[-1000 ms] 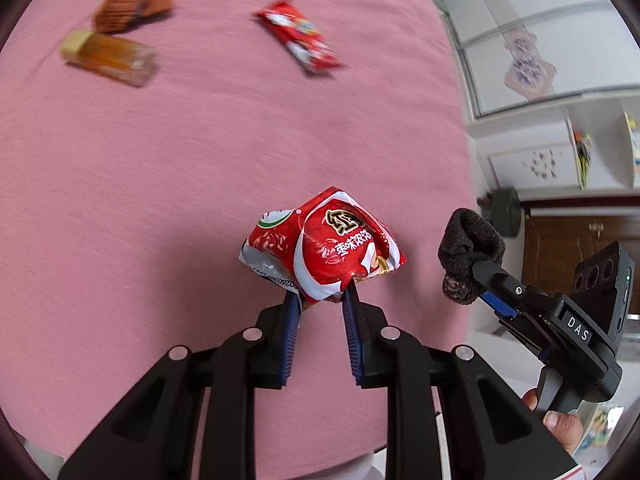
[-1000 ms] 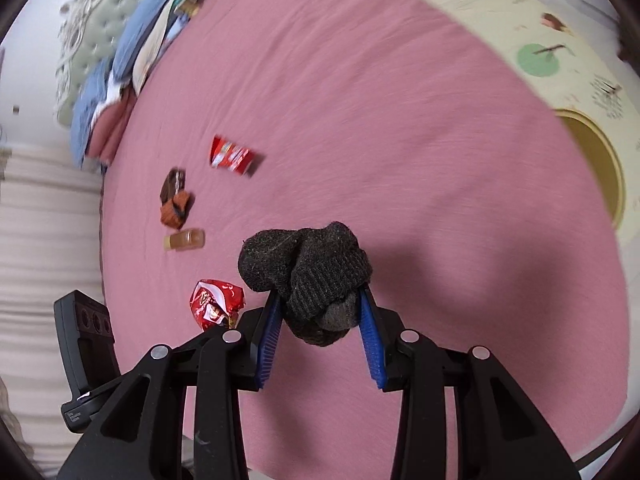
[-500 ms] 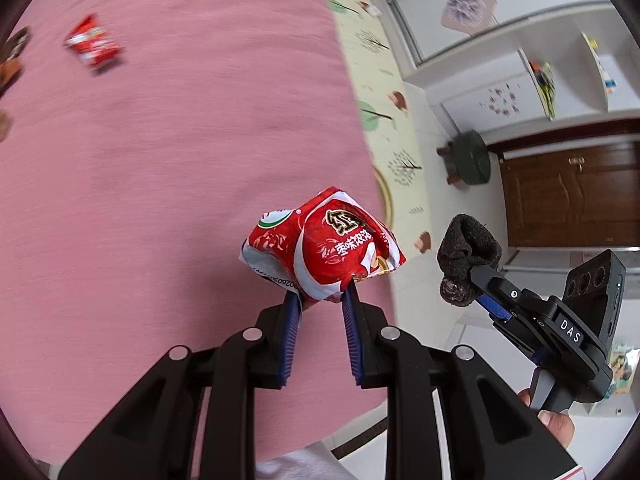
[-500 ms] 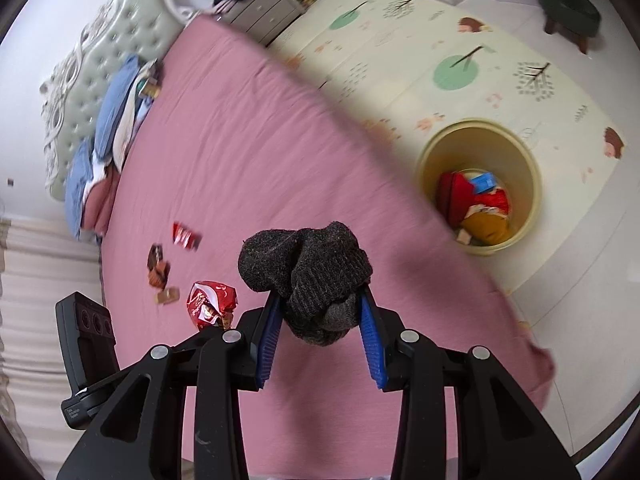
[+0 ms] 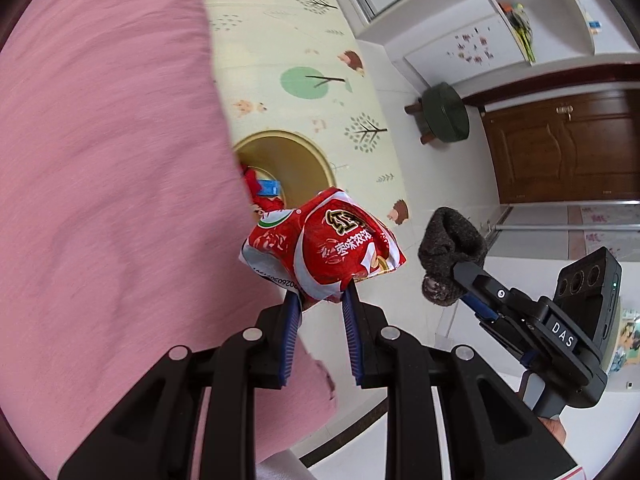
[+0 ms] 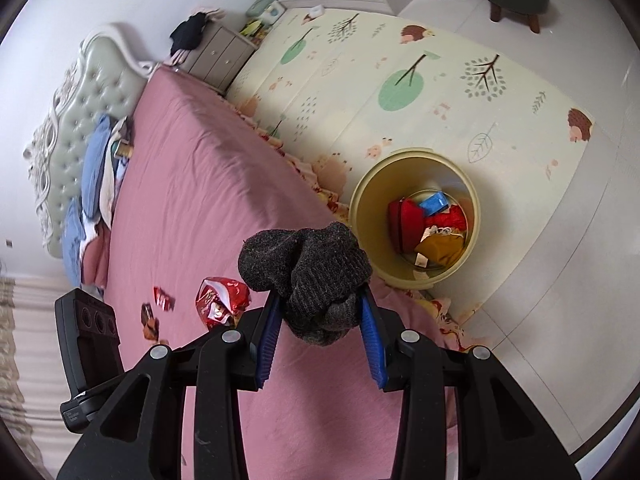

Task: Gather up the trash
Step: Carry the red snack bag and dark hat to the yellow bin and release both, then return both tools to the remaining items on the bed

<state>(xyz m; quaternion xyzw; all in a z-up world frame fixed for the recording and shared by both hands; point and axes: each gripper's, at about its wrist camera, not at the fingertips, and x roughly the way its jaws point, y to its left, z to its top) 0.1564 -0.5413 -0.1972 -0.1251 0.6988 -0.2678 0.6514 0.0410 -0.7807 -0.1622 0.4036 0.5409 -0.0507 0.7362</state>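
Left fingers [image 5: 320, 300] clamped on red Chinese-lettered snack bag [image 5: 324, 248]; right fingers [image 6: 320, 312], "DAS"-labelled, on dark sock [image 6: 308, 268].

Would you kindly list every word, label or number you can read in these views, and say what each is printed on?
"DAS": white letters on the right gripper's black body.
"味浓" among the white Chinese characters on the red snack bag; the rest is unclear.
"0260...": partial barcode digits on the bag's white edge, remainder hidden.
Blue box in the yellow bin: print too small.
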